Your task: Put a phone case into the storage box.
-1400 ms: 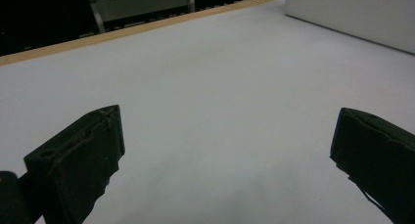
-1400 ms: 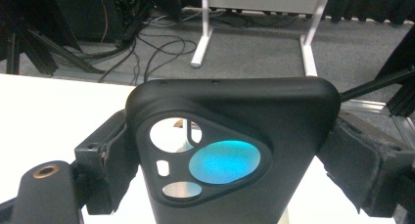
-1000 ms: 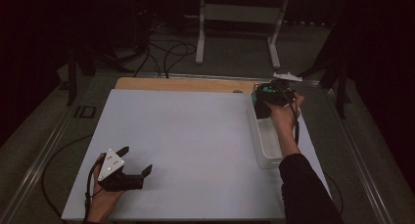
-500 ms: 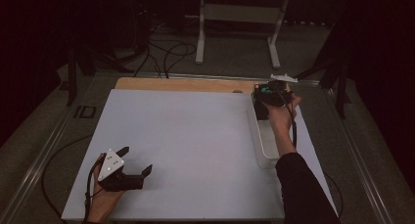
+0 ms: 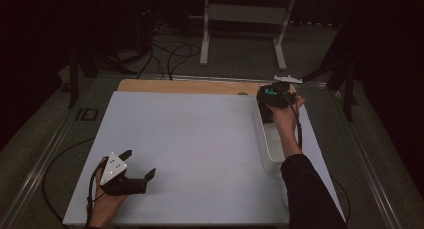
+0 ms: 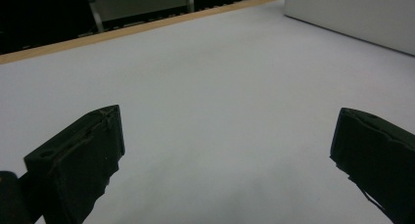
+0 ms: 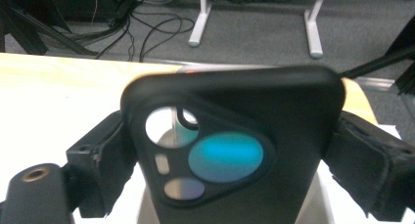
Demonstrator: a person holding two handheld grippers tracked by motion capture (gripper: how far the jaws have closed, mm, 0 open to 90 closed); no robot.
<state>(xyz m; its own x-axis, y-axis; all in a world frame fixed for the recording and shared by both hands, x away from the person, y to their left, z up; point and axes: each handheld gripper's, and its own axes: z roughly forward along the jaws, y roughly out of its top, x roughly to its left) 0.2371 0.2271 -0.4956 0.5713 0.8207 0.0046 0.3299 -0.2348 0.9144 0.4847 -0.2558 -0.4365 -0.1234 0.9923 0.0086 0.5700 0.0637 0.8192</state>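
A black phone (image 7: 235, 136) in a dark case, its camera lenses facing the right gripper view, stands upright between the jaws of my right gripper (image 7: 235, 180), which is shut on its sides. In the high view that gripper (image 5: 275, 96) holds the phone (image 5: 271, 94) over the far end of a white rectangular bin (image 5: 269, 144) at the right of the white table top (image 5: 200, 139). My left gripper (image 5: 138, 164) rests low at the near left of the table, open, with nothing between its jaws. The left gripper view has the open left gripper (image 6: 227, 165) over bare white surface.
A wooden strip (image 5: 185, 86) runs along the table's far edge. The bin's white wall (image 6: 352, 13) stands at the upper right of the left gripper view. Beyond the table are floor cables (image 5: 170, 54) and a white stand's legs (image 5: 205, 44).
My right hand has shifted slightly left with the phone above the bin's far end. The left gripper has stayed in place.
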